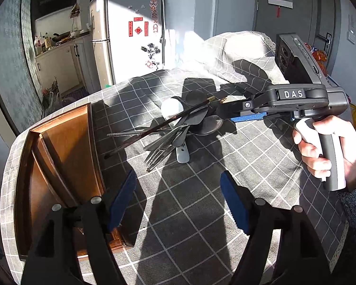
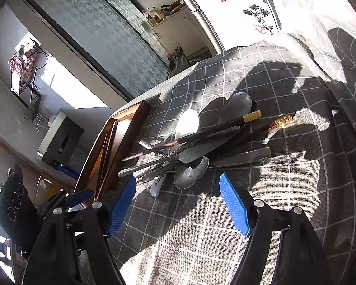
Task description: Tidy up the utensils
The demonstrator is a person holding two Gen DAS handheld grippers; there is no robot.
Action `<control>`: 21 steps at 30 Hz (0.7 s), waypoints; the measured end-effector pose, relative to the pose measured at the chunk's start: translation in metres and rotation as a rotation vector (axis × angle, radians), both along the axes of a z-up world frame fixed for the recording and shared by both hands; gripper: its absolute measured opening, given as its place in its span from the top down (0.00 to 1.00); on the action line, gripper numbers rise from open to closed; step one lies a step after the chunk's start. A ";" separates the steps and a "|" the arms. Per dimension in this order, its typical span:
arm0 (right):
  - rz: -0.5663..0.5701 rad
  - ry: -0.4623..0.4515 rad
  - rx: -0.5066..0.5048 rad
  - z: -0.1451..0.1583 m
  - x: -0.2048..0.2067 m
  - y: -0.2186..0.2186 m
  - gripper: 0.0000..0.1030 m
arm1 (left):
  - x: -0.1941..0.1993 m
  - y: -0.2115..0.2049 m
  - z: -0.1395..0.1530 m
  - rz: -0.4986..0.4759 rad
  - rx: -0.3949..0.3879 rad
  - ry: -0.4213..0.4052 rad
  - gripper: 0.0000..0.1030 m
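left gripper: my ribbed blue pads spread wide, nothing between them, black linkage arms below, hovering over the cloth.
right gripper: same blue ridged pads, wide apart, empty, just short of the pile.
right gripper, seen from left: dark grey body lettered DAS, my hand wrapped round its white-and-grey grip.
utensil pile: heaped mid-table, all overlapping.
chopsticks: dark slim wood, gold-capped ends, lying across the top.
forks: steel, tines toward left camera.
metal spoons: dull grey oval bowls.
ceramic spoon: glossy white, partly buried.
tray: brown wood, raised rim, long dividers, left of the pile, apart from it.
tablecloth: grey weave, white grid, hard sun and shadow.
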State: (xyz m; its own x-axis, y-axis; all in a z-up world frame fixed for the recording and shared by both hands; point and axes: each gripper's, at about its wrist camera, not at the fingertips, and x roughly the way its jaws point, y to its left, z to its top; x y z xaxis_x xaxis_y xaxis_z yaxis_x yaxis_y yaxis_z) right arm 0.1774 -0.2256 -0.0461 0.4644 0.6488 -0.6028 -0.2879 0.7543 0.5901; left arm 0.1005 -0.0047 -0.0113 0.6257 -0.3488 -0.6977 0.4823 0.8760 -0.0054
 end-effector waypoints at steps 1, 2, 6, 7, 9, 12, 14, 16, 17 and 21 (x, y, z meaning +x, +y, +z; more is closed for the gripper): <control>-0.002 -0.008 -0.005 0.001 0.000 -0.001 0.27 | 0.010 -0.002 0.000 -0.004 0.008 0.000 0.25; -0.005 -0.018 -0.015 0.001 -0.001 -0.002 0.26 | 0.019 -0.004 0.000 -0.003 0.008 0.000 0.25; -0.016 -0.027 -0.016 0.000 -0.004 -0.007 0.26 | 0.050 -0.009 -0.005 -0.018 0.003 0.027 0.22; -0.020 -0.026 -0.013 0.000 -0.005 -0.008 0.26 | 0.055 -0.011 -0.008 -0.017 0.019 0.030 0.22; -0.028 -0.034 -0.009 0.002 -0.007 -0.011 0.26 | 0.063 -0.013 -0.014 -0.015 0.039 0.047 0.35; -0.035 -0.044 -0.003 0.004 -0.007 -0.013 0.25 | 0.070 -0.014 -0.025 -0.018 0.048 0.089 0.46; -0.035 -0.043 0.000 0.004 -0.007 -0.014 0.25 | 0.071 -0.014 -0.028 -0.023 0.048 0.093 0.57; -0.041 -0.041 -0.003 0.003 -0.006 -0.015 0.25 | 0.070 -0.015 -0.028 -0.031 0.044 0.095 0.64; -0.044 -0.040 -0.004 0.002 -0.006 -0.016 0.25 | 0.069 -0.015 -0.027 -0.035 0.044 0.093 0.68; -0.059 -0.034 0.009 0.001 -0.005 -0.019 0.25 | 0.063 -0.019 -0.026 -0.053 0.057 0.096 0.74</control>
State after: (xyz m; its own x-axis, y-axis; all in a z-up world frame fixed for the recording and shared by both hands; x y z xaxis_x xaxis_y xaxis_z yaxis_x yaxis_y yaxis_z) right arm 0.1721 -0.2444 -0.0449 0.5222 0.6250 -0.5802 -0.2631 0.7653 0.5875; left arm 0.1639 -0.0234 -0.0374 0.5368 -0.3372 -0.7734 0.5273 0.8497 -0.0045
